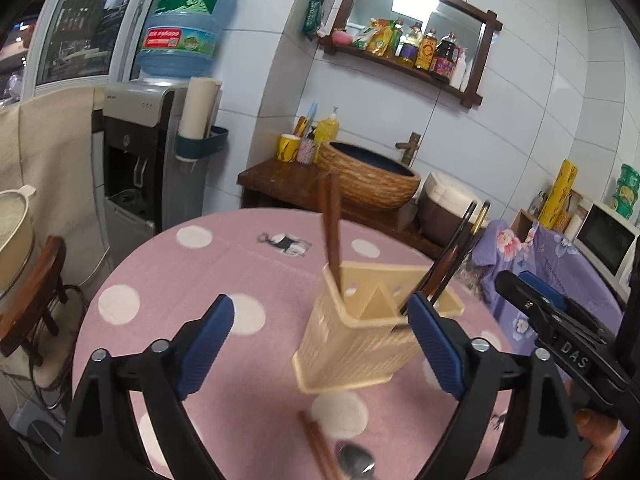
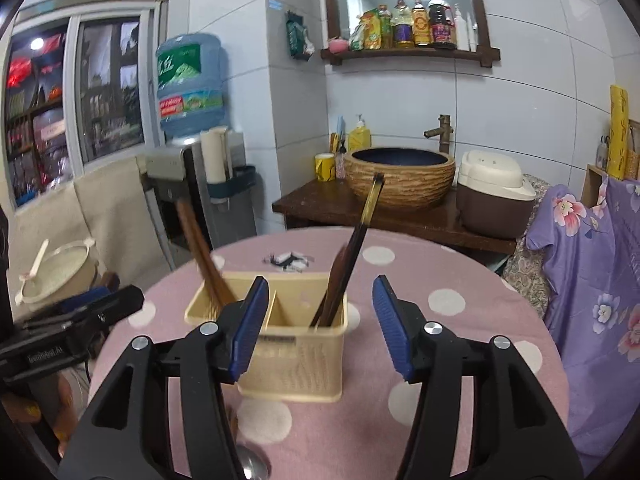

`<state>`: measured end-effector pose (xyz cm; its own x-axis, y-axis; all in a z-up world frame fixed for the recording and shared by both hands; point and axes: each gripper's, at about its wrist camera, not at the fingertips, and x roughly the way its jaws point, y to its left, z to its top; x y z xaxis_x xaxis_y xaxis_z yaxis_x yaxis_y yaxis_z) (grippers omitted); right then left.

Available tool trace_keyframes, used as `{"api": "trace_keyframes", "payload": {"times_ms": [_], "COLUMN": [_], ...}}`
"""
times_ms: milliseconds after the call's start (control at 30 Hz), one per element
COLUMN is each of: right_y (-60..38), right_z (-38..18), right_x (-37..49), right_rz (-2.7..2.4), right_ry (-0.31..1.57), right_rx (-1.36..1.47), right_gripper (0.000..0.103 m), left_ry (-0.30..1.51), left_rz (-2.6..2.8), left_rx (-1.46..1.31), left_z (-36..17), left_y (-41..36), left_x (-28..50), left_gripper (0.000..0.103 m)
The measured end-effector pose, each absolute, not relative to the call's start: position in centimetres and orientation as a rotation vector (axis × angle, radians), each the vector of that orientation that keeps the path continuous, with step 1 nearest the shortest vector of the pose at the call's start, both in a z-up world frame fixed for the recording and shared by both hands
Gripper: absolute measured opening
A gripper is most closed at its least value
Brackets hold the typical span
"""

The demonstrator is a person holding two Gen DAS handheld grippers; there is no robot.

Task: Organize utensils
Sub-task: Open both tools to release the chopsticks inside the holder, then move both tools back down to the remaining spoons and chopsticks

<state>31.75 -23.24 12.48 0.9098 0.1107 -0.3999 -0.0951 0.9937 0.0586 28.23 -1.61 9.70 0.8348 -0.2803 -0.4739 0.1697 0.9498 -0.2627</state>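
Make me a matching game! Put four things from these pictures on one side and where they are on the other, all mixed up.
Things:
1. spoon
2. brown chopsticks
3. oil bottles
4. water jug

Places:
A. on the wall shelf
B. lying on the pink tablecloth
C. on top of the dispenser
D. standing in the cream holder

Pairs: 1-B, 2-D, 3-A, 4-C

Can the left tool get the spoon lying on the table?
Probably yes. The left tool is open and empty, and the spoon lies uncovered on the table just below it, beside loose chopsticks. The holder stands farther back.
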Motion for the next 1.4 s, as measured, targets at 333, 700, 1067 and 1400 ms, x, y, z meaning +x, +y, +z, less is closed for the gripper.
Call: {"api": "trace_keyframes", "payload": {"times_ms": [333, 700, 1067, 1400], "right_y": [-20.0, -17.2, -16.6, -15.4], "right_z": [4.5, -2.9, -5.0, -4.7], "right_x": [26.4, 24.1, 24.3, 26.3], "right_rz": [0.156, 0.32, 0.361, 0.412], "right_ry": [0.578, 0.752, 0.838, 0.869], "right_rx": [-0.117, -0.186, -0.326, -0.336], "right_gripper": [0.055, 0.055, 0.049, 0.043], "left_ry": [0.718, 0.769, 0.776, 0.785], "left_rz": [-0.148, -0.13, -0.139, -0.144], "left_rx": [-0.178, -0.17, -0.182, -0.198], "left_z": [1.7, -1.0, -1.0, -1.1], "left_y": [1.1, 1.8, 2.1, 2.4], "left_x": [24.9, 23.0, 22.5, 22.5], "left_gripper": [0.091, 0.089, 0.089, 0.089]}}
